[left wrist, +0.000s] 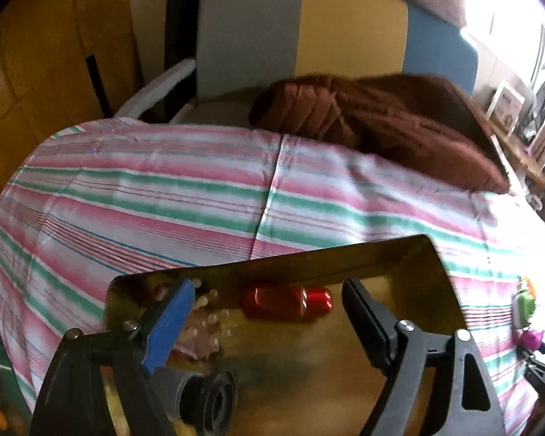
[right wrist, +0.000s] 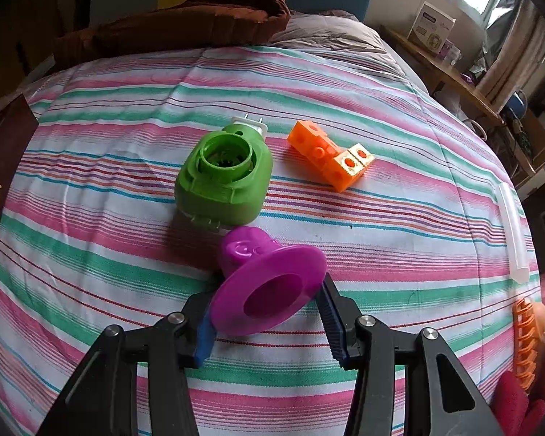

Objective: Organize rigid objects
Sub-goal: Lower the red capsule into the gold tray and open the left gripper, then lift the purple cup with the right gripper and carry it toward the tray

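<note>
Left hand-held gripper [left wrist: 269,312] spread wide over an open box; right hand-held gripper [right wrist: 269,312] clamped on a purple cup [right wrist: 269,283].

Left jaws are empty. Below them the box [left wrist: 399,254] holds a red can-shaped piece [left wrist: 287,299], a dark round piece [left wrist: 214,399] and some pale pegs [left wrist: 210,312], too blurred to name. Beyond the box's far edge the striped bedspread [left wrist: 163,189] lies bare up to a brown quilt [left wrist: 381,120]. Right view: the cup's flared rim sits between the pads, its body on the bed. Just beyond it a green plug-in device [right wrist: 221,174], then orange blocks [right wrist: 327,152] to the right. Near the right edge, a clear tube [right wrist: 512,232] and orange comb [right wrist: 527,338]. A dark box [right wrist: 3,167] at the left edge carries gold characters, unreadable. The carton [right wrist: 430,27] on the far shelf has illegible print.
</note>
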`<act>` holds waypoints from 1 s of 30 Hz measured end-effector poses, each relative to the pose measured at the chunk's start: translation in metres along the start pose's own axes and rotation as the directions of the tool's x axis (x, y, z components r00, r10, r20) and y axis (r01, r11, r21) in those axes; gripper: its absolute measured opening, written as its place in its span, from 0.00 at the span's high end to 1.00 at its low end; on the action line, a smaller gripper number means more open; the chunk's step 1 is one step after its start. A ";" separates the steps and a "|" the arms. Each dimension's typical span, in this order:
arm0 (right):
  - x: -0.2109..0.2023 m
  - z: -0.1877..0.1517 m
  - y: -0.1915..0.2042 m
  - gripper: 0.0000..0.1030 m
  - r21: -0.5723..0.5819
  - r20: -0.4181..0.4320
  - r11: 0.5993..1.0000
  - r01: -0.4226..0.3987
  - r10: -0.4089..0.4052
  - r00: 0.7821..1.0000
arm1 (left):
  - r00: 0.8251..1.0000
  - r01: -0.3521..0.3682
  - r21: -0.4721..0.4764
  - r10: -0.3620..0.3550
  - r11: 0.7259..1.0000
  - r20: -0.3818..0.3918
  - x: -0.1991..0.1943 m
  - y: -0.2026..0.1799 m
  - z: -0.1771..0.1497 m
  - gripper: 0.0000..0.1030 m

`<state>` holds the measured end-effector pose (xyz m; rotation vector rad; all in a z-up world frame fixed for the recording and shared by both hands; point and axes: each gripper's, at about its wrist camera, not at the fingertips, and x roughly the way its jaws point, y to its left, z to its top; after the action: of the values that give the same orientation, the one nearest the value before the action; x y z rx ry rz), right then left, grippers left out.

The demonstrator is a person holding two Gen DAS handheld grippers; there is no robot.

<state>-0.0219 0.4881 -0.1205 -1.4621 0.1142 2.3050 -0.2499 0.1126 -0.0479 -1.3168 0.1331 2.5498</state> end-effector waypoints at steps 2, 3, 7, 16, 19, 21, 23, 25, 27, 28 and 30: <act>0.000 0.001 0.000 0.52 -0.005 -0.001 1.000 0.000 0.000 1.000 | 0.998 -0.034 0.031 0.032 0.999 0.062 -0.024 -0.005 -0.008 0.18; 0.000 0.000 0.001 0.52 -0.008 0.000 1.000 0.001 -0.001 1.000 | 0.995 -0.045 0.037 0.041 0.998 0.093 -0.036 -0.006 -0.013 0.18; -0.001 -0.001 0.001 0.52 -0.014 0.000 1.000 0.003 -0.003 1.000 | 0.982 -0.072 0.055 0.062 0.996 0.179 -0.081 -0.013 -0.041 0.18; -0.001 -0.001 0.000 0.52 -0.013 0.005 1.000 0.003 -0.003 1.000 | 0.964 -0.079 0.084 0.055 0.993 0.260 -0.139 -0.029 -0.098 0.18; 0.000 -0.001 -0.002 0.52 -0.008 0.006 1.000 0.000 0.000 1.000 | 0.963 -0.065 0.081 0.042 0.995 0.265 -0.150 -0.030 -0.111 0.18; 0.000 -0.001 -0.002 0.52 -0.004 0.008 1.000 -0.001 0.001 1.000 | 0.963 -0.057 0.068 0.037 0.996 0.267 -0.156 -0.029 -0.116 0.18; 0.000 -0.002 -0.001 0.52 -0.004 0.010 1.000 -0.001 0.001 1.000 | 0.963 -0.046 0.053 0.031 0.997 0.267 -0.161 -0.028 -0.122 0.18; 0.000 -0.002 0.000 0.52 -0.003 0.011 1.000 -0.001 0.001 1.000 | 0.965 -0.048 0.037 0.036 0.998 0.261 -0.164 -0.027 -0.127 0.18; 0.000 -0.002 -0.001 0.52 -0.003 0.012 1.000 -0.003 0.003 1.000 | 0.967 -0.044 0.030 0.035 0.999 0.253 -0.166 -0.026 -0.132 0.18; 0.000 -0.002 -0.001 0.52 -0.003 0.012 1.000 -0.002 0.002 1.000 | 0.969 -0.045 0.026 0.037 0.999 0.245 -0.166 -0.026 -0.134 0.18; 0.000 -0.002 -0.001 0.52 -0.004 0.013 1.000 -0.002 0.002 1.000 | 0.972 -0.048 0.021 0.042 0.999 0.230 -0.167 -0.024 -0.139 0.18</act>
<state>-0.0201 0.4882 -0.1214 -1.4494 0.1073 2.3167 -0.0419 0.0750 0.0074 -1.0096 0.1522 2.7058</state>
